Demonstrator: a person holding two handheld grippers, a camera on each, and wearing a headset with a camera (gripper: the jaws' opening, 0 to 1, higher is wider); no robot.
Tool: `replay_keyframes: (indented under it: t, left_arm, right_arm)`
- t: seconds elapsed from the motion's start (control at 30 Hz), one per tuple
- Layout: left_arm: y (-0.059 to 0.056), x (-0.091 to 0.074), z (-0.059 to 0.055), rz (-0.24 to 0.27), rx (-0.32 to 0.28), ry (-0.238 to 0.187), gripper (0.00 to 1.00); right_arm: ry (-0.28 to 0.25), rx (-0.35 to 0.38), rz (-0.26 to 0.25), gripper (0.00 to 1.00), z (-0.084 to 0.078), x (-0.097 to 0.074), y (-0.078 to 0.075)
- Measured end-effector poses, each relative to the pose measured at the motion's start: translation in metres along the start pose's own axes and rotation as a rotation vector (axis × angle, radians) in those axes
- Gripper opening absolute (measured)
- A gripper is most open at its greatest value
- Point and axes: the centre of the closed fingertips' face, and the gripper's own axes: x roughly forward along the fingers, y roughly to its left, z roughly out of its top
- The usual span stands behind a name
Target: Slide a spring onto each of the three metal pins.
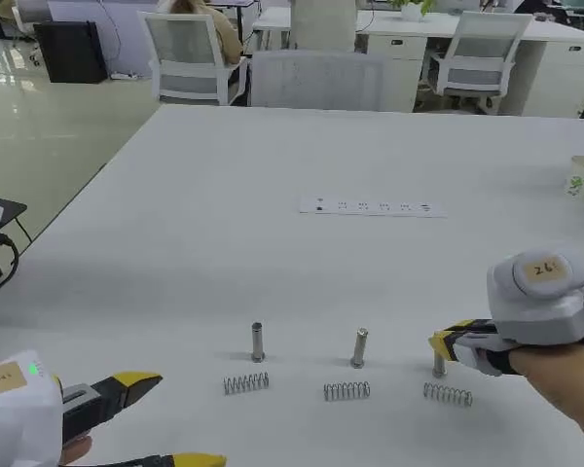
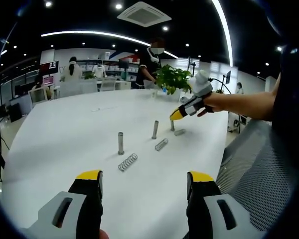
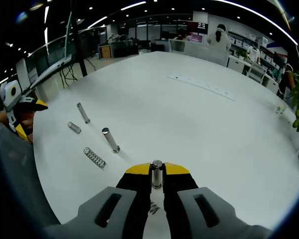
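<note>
1. Right gripper (image 3: 157,172): clenched on the right-hand pin (image 3: 157,164), which stands upright on the white table (image 1: 273,243).
2. Left gripper (image 2: 145,180): jaws spread, holding nothing, low over the table's near edge.
3. Three springs (image 1: 346,391): lying flat, one just in front of each pin.

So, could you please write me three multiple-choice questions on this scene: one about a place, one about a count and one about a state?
1. Where do the springs lie?
A) on the table, in front of the pins
B) slid onto the pins
C) in a box

2. How many pins stand upright?
A) two
B) three
C) five

3. How are the jaws of the left gripper?
A) shut on a spring
B) shut on a pin
C) open, holding nothing

Answers:
1 A: each spring lies flat on the table beside a pin.
2 B: three pins stand in a row.
3 C: a wide empty gap shows between the tips.
</note>
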Motion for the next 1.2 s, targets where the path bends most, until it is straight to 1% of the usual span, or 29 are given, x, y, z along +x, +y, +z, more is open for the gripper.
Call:
replay_keyframes:
  t: [0.4,0.63,0.77,1.2]
  left_arm:
    - [0.001,-0.002,-0.001,0.005,-0.003,0.002,0.64]
    - [-0.002,0.000,-0.002,-0.002,-0.001,0.004,0.64]
    - [-0.002,0.001,-0.001,-0.004,-0.001,0.004,0.64]
    - [-0.005,0.002,-0.002,-0.015,0.005,0.008,0.64]
  right_arm:
    - [-0.026,0.011,0.016,0.05,0.002,0.002,0.002]
    - [-0.014,0.022,0.020,0.06,0.000,0.000,0.001]
    - [0.001,0.013,0.022,0.06,-0.003,-0.002,0.001]
    - [0.020,-0.008,0.028,0.08,-0.010,-0.005,0.004]
